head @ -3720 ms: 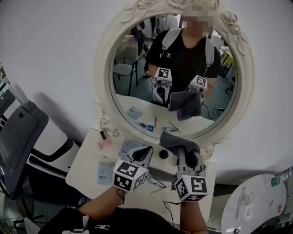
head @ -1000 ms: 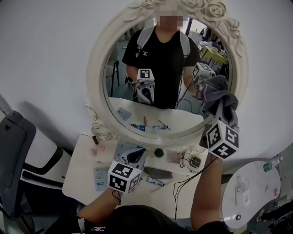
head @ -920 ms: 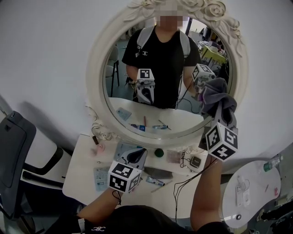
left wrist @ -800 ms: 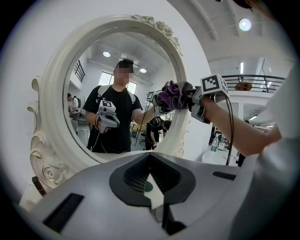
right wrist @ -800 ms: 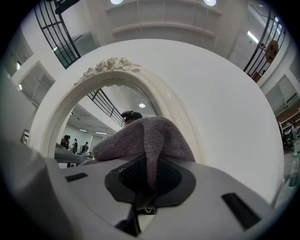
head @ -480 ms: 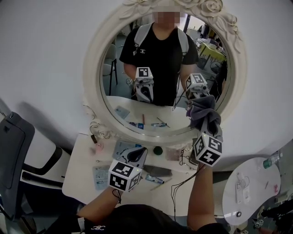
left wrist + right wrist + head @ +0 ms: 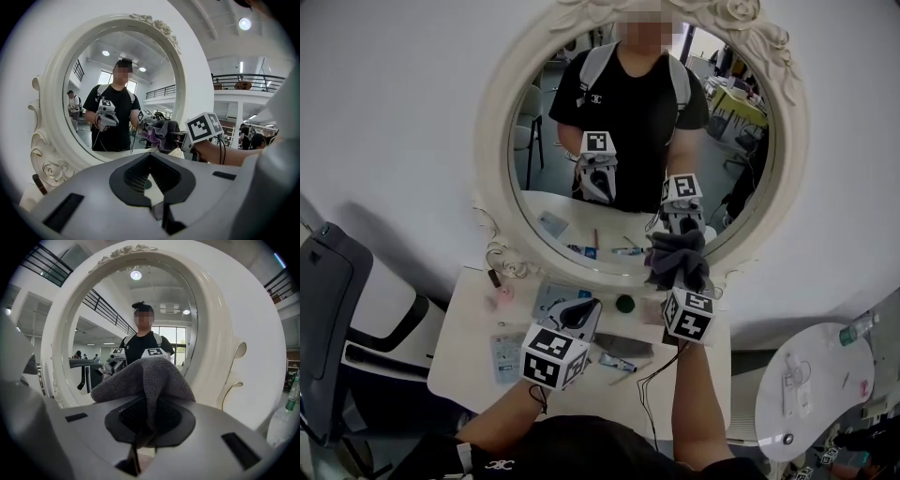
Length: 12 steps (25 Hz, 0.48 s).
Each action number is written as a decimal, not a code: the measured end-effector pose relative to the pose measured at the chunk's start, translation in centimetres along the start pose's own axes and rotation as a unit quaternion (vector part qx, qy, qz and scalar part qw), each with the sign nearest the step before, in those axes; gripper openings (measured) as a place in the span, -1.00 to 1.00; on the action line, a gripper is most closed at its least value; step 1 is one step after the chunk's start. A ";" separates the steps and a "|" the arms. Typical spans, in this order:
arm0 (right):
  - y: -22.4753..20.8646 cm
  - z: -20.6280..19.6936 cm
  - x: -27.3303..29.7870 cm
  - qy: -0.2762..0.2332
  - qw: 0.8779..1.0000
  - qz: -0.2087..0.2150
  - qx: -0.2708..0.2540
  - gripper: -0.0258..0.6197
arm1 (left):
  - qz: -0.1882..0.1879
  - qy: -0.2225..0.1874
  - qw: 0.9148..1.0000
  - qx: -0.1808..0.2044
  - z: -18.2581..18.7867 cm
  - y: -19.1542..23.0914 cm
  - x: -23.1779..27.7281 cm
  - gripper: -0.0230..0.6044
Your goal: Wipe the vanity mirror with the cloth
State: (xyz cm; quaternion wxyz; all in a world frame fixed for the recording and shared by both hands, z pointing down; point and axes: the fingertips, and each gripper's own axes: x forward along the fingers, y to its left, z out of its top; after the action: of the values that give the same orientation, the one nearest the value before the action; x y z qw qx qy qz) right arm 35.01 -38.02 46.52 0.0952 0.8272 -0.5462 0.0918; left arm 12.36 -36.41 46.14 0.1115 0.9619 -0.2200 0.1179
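Right claw (image 7: pixel 677 274) lowered, cloth (image 7: pixel 675 253) on mirror (image 7: pixel 534 199)

The white desk (image 7: pixel 461 345) carries the vanity mirror (image 7: pixel 494 141) upright along its back edge, and before it lie a small dark stick (image 7: pixel 493 277) just beside a pink item (image 7: pixel 497 300), a printed leaflet (image 7: pixel 504 354), a green round object (image 7: pixel 624 303) and a small tube (image 7: pixel 615 363) nearer the front.

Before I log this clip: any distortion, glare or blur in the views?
Head view: sharp, evenly lit, vanity mirror reflections clear. Left gripper view: heavy fisheye, dark corners, ceiling lamp glaring. Right gripper view: fisheye, grey cloth blocks the lower glass.
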 end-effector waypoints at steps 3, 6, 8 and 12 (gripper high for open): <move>0.2 -0.2 0.2 0.008 1.000 0.009 0.012 -0.79 | 0.008 -0.001 1.000 0.000 0.0 0.4 -0.5 -0.93; 0.5 0.2 -0.2 0.000 0.999 0.026 0.045 -0.79 | 0.014 -0.002 1.000 0.000 0.0 0.7 -0.8 -0.93; 1.0 1.7 -1.4 -0.028 0.997 0.036 0.059 -0.79 | 0.015 -0.004 1.000 0.000 0.0 0.6 -0.9 -0.93; 2.3 8.3 -4.0 -0.102 0.992 0.056 0.044 -0.79 | 0.012 -0.008 1.000 0.005 0.4 0.1 -1.1 -0.93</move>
State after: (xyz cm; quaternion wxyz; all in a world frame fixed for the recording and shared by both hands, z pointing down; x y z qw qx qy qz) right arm 31.77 -37.46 37.62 -0.0029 0.8038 -0.5937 0.0365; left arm 11.45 -36.22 45.48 0.1037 0.9608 -0.2316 0.1121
